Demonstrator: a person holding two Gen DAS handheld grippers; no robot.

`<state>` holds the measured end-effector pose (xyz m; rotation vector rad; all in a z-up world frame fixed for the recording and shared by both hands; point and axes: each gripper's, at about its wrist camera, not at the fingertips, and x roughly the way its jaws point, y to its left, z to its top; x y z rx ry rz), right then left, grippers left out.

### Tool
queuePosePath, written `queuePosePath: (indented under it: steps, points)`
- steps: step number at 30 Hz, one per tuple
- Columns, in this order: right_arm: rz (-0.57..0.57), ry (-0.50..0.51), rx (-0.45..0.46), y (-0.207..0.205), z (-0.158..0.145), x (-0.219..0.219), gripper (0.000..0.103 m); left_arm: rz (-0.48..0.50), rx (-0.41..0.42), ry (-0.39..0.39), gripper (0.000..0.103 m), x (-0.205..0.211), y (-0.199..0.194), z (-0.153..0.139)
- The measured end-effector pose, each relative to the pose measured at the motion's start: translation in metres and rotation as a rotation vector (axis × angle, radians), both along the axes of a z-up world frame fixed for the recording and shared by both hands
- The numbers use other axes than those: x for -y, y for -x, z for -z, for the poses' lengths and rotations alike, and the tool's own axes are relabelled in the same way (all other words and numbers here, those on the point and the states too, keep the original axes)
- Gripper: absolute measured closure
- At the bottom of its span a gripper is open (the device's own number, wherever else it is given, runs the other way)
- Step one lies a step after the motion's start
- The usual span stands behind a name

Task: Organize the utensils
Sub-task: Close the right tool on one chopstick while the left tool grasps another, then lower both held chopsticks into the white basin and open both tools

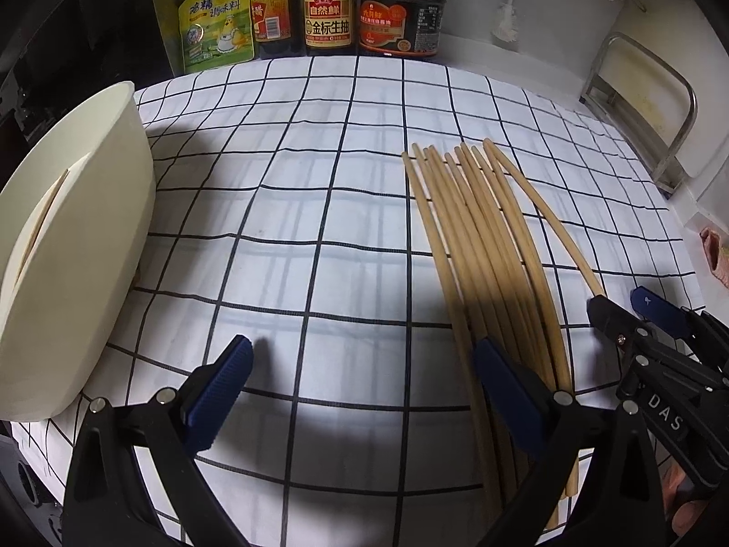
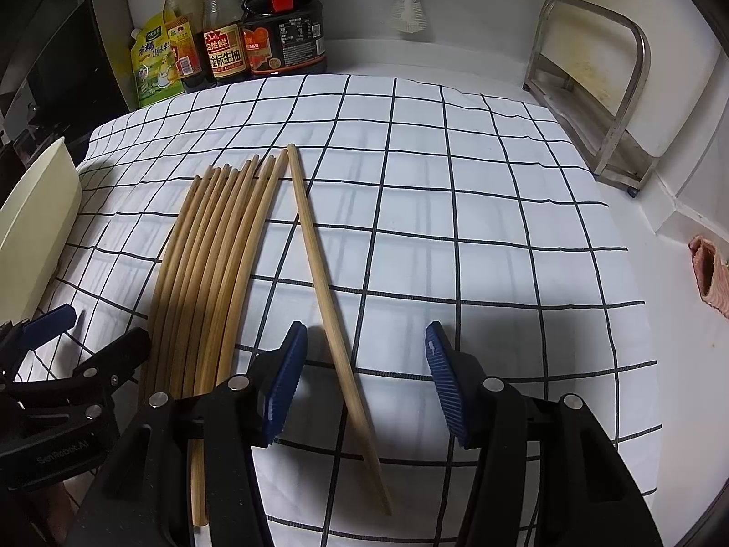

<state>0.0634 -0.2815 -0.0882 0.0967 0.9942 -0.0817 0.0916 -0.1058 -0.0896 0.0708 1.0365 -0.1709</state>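
Observation:
Several wooden chopsticks (image 1: 478,250) lie side by side on the checked cloth (image 1: 319,182); they appear again as a bundle (image 2: 205,264) in the right wrist view. One single chopstick (image 2: 319,273) lies apart to the bundle's right and runs between the fingers of my right gripper (image 2: 364,376), which is open with its blue pads (image 2: 284,378) clear of the stick. My left gripper (image 1: 364,374) hovers open over bare cloth left of the bundle, with nothing in it. A cream holder (image 1: 68,250) stands at the far left with a chopstick inside.
Sauce bottles (image 1: 330,13) and a yellow seasoning pouch (image 1: 216,23) line the back wall. A metal rack (image 2: 592,91) with a board stands at the back right. A pink cloth (image 2: 711,273) hangs at the right edge. Each gripper shows in the other's view: right gripper (image 1: 622,303), left gripper (image 2: 91,332).

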Motion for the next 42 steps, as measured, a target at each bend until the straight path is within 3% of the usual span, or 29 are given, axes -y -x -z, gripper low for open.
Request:
queuePosePath:
  steps: [10, 13, 20, 22, 24, 27, 35, 42]
  points:
    - [-0.008, 0.001, 0.003, -0.002, 0.001, 0.001, 0.051, -0.005, 0.003, -0.024, 0.007, -0.007, -0.005, 0.001]
    - [-0.028, 0.01, 0.008, -0.007, 0.001, -0.004, 0.051, -0.005, 0.019, -0.023, 0.017, -0.007, -0.005, -0.001]
    - [-0.078, 0.017, 0.024, -0.006, 0.0, -0.015, 0.072, 0.026, 0.036, -0.014, 0.048, 0.0, 0.0, -0.006]
    - [-0.093, 0.019, 0.024, -0.005, 0.0, -0.019, 0.08, 0.026, 0.04, -0.01, 0.061, 0.0, 0.001, -0.007]
    - [-0.102, 0.024, 0.026, -0.005, 0.0, -0.023, 0.096, 0.028, 0.04, -0.002, 0.081, -0.002, 0.001, -0.008]
    - [-0.1, 0.033, 0.029, -0.003, 0.0, -0.025, 0.097, 0.04, 0.032, 0.011, 0.095, -0.003, 0.001, -0.009]
    - [-0.067, -0.06, 0.06, 0.007, -0.009, -0.013, 0.097, 0.066, 0.001, 0.063, 0.096, -0.011, 0.008, -0.014]
    - [-0.032, -0.115, 0.108, 0.027, -0.038, -0.021, 0.097, 0.088, 0.039, 0.116, 0.096, -0.025, 0.02, -0.046]
